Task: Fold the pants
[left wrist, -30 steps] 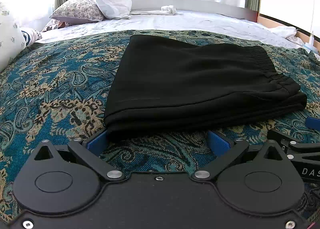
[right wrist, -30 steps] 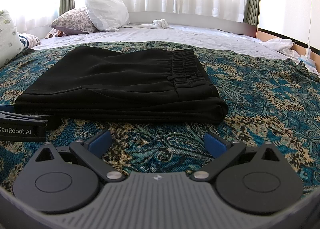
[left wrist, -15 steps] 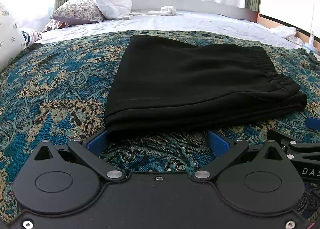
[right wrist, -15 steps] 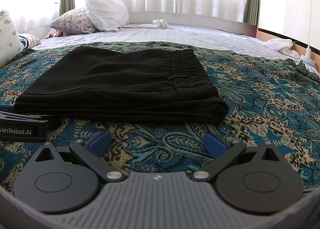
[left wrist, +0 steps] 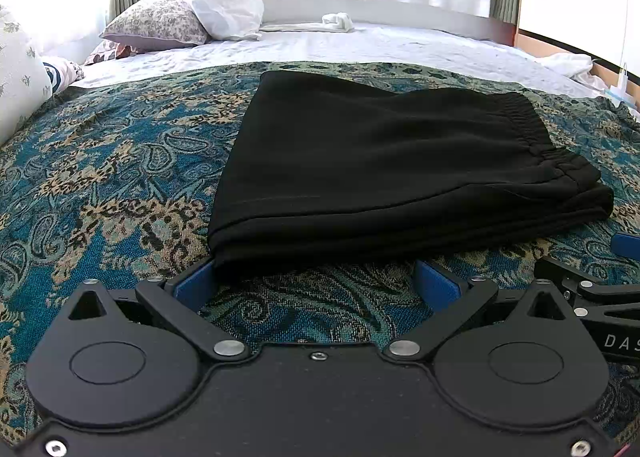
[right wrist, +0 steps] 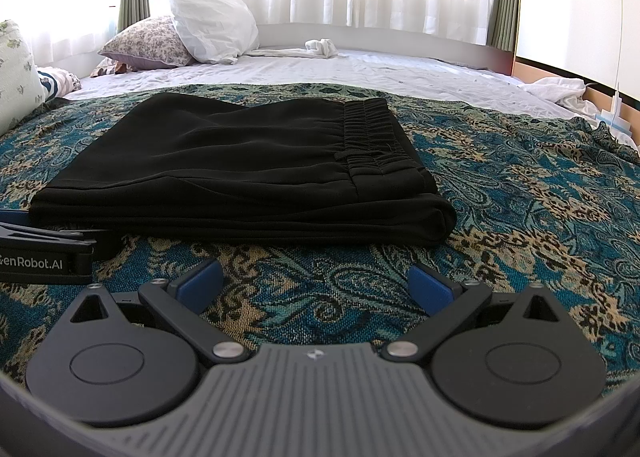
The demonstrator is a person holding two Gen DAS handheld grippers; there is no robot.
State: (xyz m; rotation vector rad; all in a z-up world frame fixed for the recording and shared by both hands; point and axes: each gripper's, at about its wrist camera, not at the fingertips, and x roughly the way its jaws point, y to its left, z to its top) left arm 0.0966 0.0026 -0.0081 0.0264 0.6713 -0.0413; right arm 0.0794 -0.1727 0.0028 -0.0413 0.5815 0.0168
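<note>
Black pants [left wrist: 384, 169] lie folded in a flat stack on the teal paisley bedspread [left wrist: 100, 177], elastic waistband to the right; they also show in the right wrist view [right wrist: 240, 173]. My left gripper [left wrist: 316, 285] is open and empty, low on the bedspread at the stack's near left corner, its left blue pad [left wrist: 196, 289] touching the fold edge. My right gripper [right wrist: 316, 285] is open and empty, a short way in front of the stack's near right part. Each gripper shows at the edge of the other's view.
A white sheet [right wrist: 360, 69] covers the far half of the bed. A white pillow [right wrist: 212, 29] and a floral pillow [right wrist: 148, 43] lean at the far left. A small white cloth [right wrist: 320, 47] lies by the headboard. More white fabric [right wrist: 556, 91] is bunched at the right edge.
</note>
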